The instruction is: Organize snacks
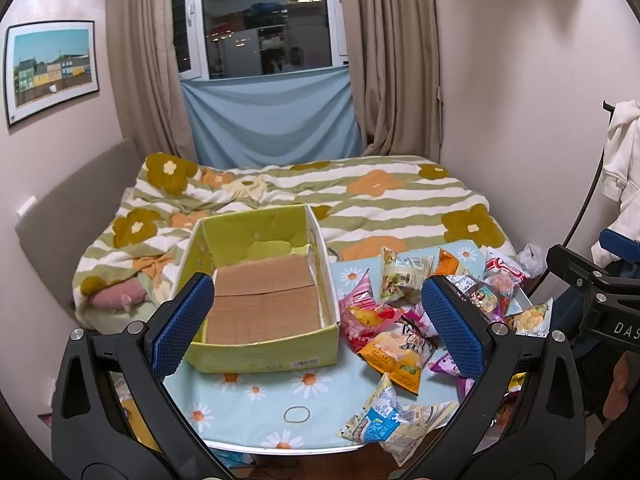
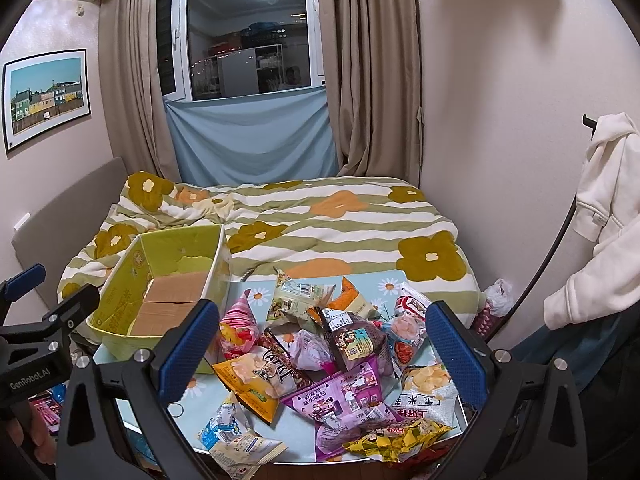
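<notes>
The left gripper (image 1: 316, 320) is hovering above the near edge of a small table (image 1: 256, 416) covered in a pale blue daisy-print cloth, its 2 blue-padded fingers (image 1: 182, 326) spread wide and gripping nothing. Between those fingers in the left wrist view, a yellow-green cardboard box (image 1: 264, 356) is sitting open on the left part of the table, its brown cardboard floor bare. Just to the right of the box, a heap of snack packets (image 1: 404, 320) is lying loose, with an orange chip bag (image 1: 394, 354) near the middle and a blue-and-white packet (image 1: 380, 420) at the front edge. A thin rubber band (image 1: 297, 414) is resting on the cloth in front of the box. The right gripper (image 2: 320, 354) is hanging over the snack pile, its 2 fingers (image 2: 456, 350) also spread wide and empty. In the right wrist view, a purple packet (image 2: 340, 400) is lying near the centre of the pile, a yellow packet (image 2: 400, 440) is sitting at the front right edge, and a pink striped packet (image 2: 240, 326) is lying close to the box (image 2: 120, 300). Behind the table, a bed is showing a quilt (image 1: 380, 196) with green stripes and flowers. A white hooded top (image 2: 600, 220) is hanging at the right.
</notes>
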